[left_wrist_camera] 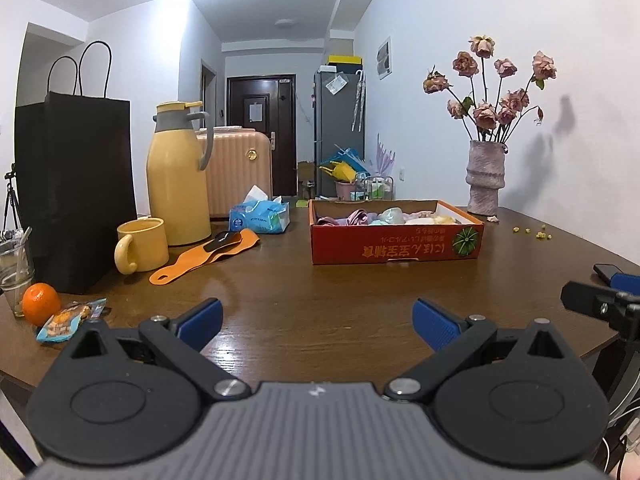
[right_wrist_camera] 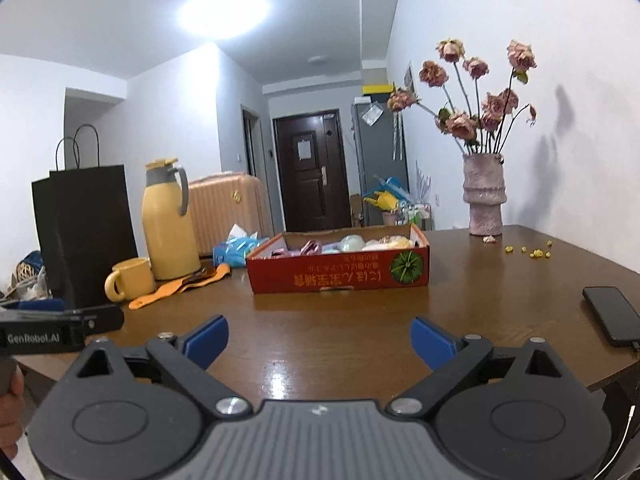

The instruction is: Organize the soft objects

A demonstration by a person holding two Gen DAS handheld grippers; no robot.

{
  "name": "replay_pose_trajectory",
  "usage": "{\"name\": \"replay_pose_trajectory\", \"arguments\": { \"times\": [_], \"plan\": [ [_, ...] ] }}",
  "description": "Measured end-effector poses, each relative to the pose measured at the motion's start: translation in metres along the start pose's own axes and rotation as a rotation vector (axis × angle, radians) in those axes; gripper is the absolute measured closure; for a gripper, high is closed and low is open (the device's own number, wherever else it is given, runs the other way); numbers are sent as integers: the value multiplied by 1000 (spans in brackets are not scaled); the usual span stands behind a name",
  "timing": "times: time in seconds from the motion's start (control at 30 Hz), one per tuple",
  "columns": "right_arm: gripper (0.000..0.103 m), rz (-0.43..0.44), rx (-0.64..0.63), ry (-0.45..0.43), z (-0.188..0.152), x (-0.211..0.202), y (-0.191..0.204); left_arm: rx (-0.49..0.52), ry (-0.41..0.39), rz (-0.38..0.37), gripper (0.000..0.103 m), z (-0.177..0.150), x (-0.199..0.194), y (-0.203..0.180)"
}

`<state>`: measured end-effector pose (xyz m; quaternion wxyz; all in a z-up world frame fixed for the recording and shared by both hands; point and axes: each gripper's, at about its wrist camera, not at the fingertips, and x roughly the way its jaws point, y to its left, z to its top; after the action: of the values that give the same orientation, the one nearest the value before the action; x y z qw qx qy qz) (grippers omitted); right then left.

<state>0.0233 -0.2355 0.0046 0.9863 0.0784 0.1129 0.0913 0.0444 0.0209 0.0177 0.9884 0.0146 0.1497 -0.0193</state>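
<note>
Here the soft objects point(left_wrist_camera: 384, 217) lie bunched inside the red cardboard box point(left_wrist_camera: 396, 246), mid-table. Before the box, well apart from it, the left gripper point(left_wrist_camera: 318, 320) hangs level over the bare wooden table point(left_wrist_camera: 320, 280), jaws spread and grasping nothing. The right gripper point(right_wrist_camera: 320, 338) sits likewise, level beside it, released and unloaded. Left of the box stand a yellow mug point(left_wrist_camera: 142, 245) and thermos point(left_wrist_camera: 178, 174).

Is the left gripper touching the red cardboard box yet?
Apart. In the left wrist view, a wide stretch of bare table separates the open left gripper from the red cardboard box.
</note>
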Motion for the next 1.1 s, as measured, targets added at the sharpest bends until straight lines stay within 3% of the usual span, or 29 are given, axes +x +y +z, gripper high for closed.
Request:
{"name": "replay_pose_trajectory", "arguments": {
  "times": [1.1],
  "plan": [
    [3,7,-1,-16,0,0,1,7,-29,-14,0,-1,-3,-1]
  ]
}}
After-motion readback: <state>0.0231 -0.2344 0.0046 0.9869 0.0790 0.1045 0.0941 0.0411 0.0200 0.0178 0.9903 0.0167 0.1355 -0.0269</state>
